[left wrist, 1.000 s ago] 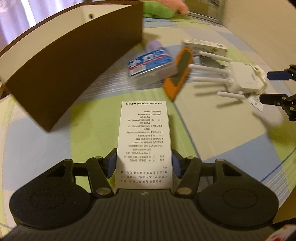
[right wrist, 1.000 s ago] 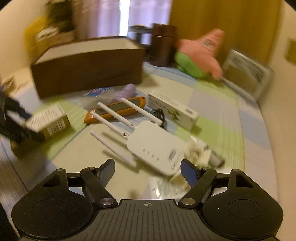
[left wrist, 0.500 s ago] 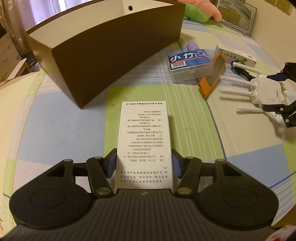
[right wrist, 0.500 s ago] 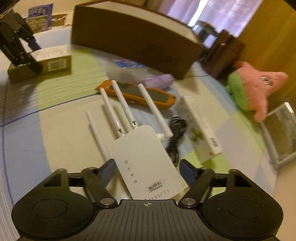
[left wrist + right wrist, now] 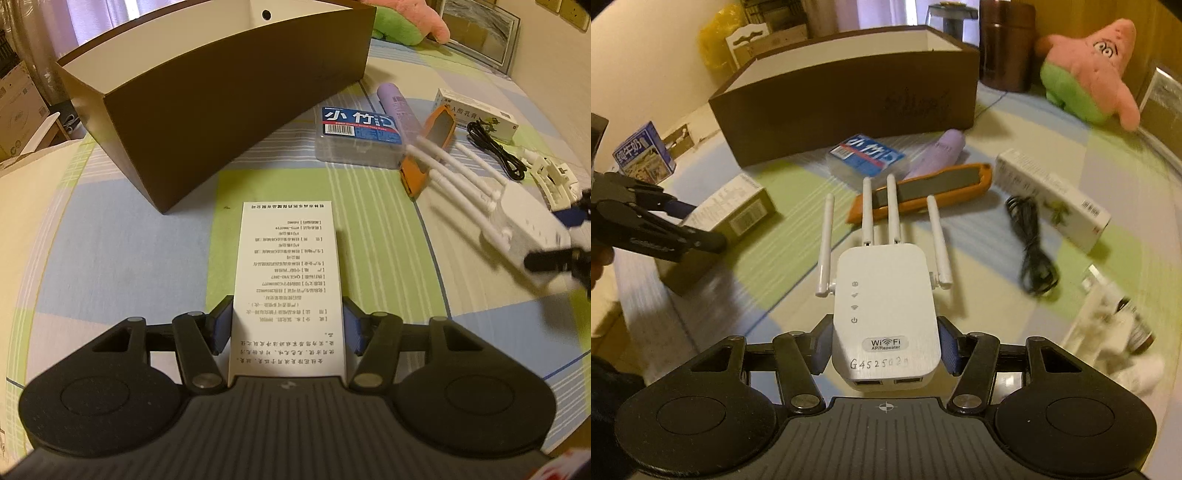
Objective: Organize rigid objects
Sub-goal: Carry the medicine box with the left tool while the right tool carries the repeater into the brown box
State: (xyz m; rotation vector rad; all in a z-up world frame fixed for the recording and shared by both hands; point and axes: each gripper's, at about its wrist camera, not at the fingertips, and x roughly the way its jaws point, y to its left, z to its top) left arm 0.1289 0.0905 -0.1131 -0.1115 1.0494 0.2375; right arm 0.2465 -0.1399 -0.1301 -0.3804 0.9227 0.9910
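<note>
The white carton sits pinched in the left hand-held gripper; the WiFi repeater is clamped by the right hand-held gripper. At twelve o'clock stands the brown box, its inside unseen.

Between the fingers of your left gripper sits a small carton, pointing ahead. Beyond it and to the left stands the big open box. Ahead to the right lie a flat case, a tube behind it, and a knife beside them. Your right gripper has the router between its fingers, antennas forward; a cable lies to its right, a long carton beyond that.
</note>
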